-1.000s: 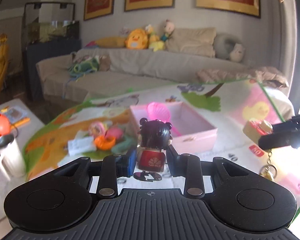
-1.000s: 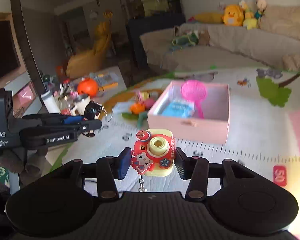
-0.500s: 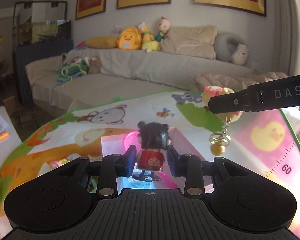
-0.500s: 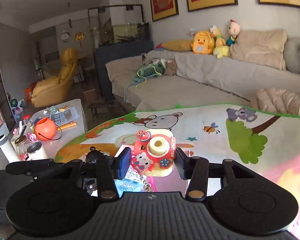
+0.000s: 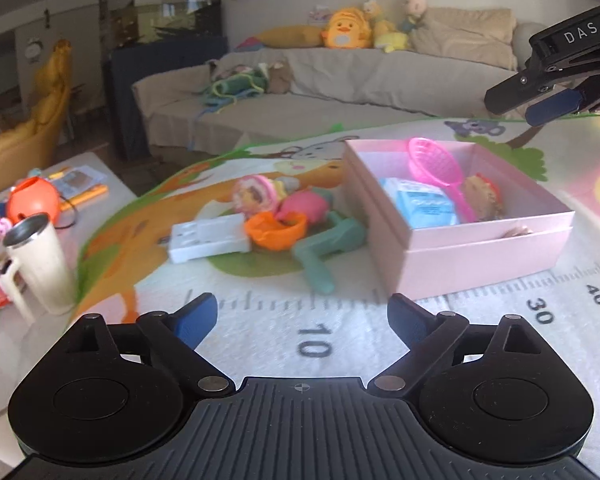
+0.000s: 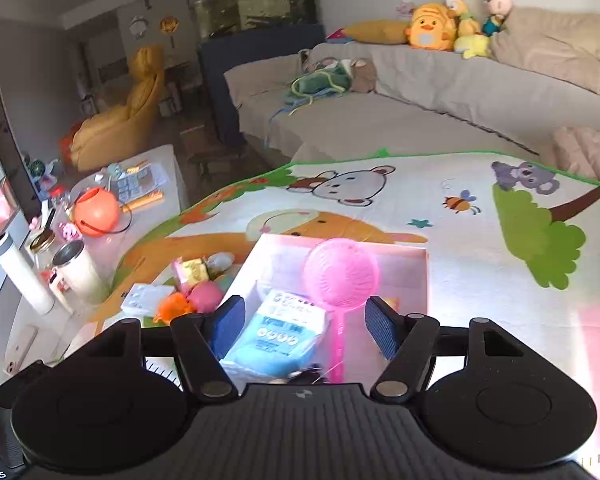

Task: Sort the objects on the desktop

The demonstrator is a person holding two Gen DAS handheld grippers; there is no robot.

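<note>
My left gripper [image 5: 302,312] hangs low over the play mat, in front of the pink box [image 5: 480,248]. Its jaws are opening wide with nothing between them. My right gripper [image 6: 305,312] hovers over the pink box [image 6: 404,252], also opening, with nothing between its pads. From the left wrist view the right gripper [image 5: 520,106] is above the box's far side. In the box lie a pink racket [image 5: 436,164], a blue packet [image 5: 420,204] and a red and yellow toy [image 5: 482,196]. A dark shape [image 6: 304,374] is half hidden behind my right gripper's body.
Left of the box lies a pile: a white block [image 5: 210,238], an orange bowl [image 5: 274,232], a pink ball [image 5: 304,208], a green handle [image 5: 324,252] and a round pink toy [image 5: 256,194]. A white mug [image 5: 40,260] and an orange ball [image 5: 32,202] stand on the side table. A sofa runs behind.
The left gripper let go of the dark-haired doll, opened wide and dropped back in front of the box. The right gripper released the camera toy over the box and is spreading its fingers.
</note>
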